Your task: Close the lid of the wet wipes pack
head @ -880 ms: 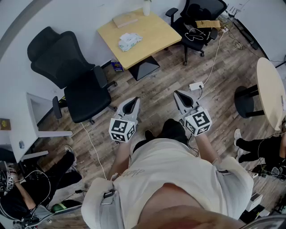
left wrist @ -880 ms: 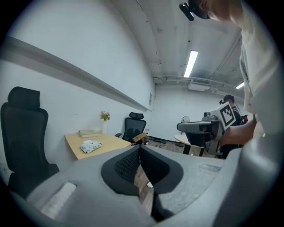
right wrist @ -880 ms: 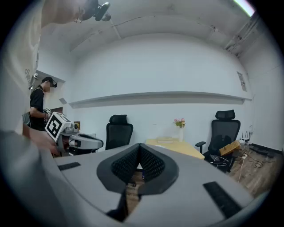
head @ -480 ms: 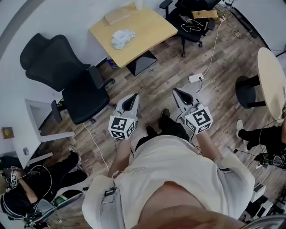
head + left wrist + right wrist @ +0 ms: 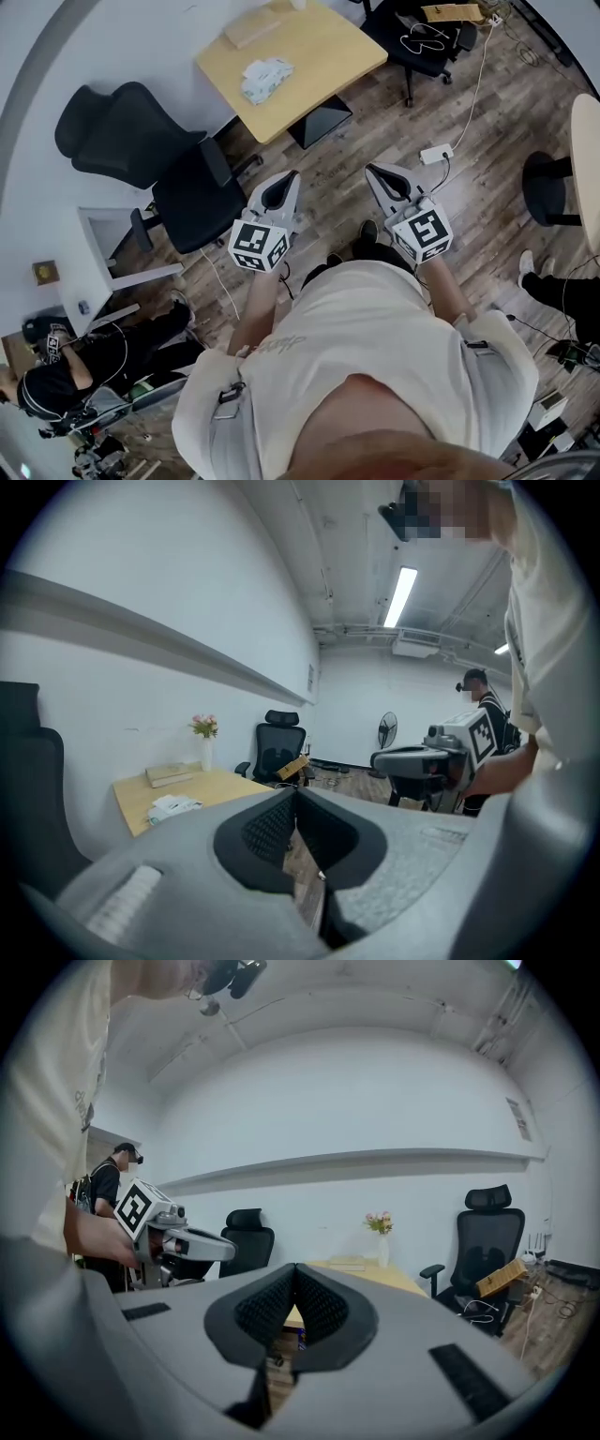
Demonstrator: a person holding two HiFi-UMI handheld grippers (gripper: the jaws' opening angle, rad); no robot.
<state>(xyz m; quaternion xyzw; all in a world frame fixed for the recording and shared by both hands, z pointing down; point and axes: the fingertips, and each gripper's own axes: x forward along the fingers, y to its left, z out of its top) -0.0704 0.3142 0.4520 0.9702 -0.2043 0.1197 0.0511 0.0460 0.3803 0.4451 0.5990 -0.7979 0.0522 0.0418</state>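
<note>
The wet wipes pack (image 5: 265,78) lies on the wooden bench (image 5: 328,58), well apart from us at about 11 o'clock. The left gripper (image 5: 287,178) and right gripper (image 5: 373,170) each have jaws pressed tip to tip, holding nothing. We judge the step to be the approach: get the pack under both grippers, steady it with one, and press the lid flat with the other. We count one pack, one book (image 5: 255,28) and two grippers. The lid's position is too small to tell.
</note>
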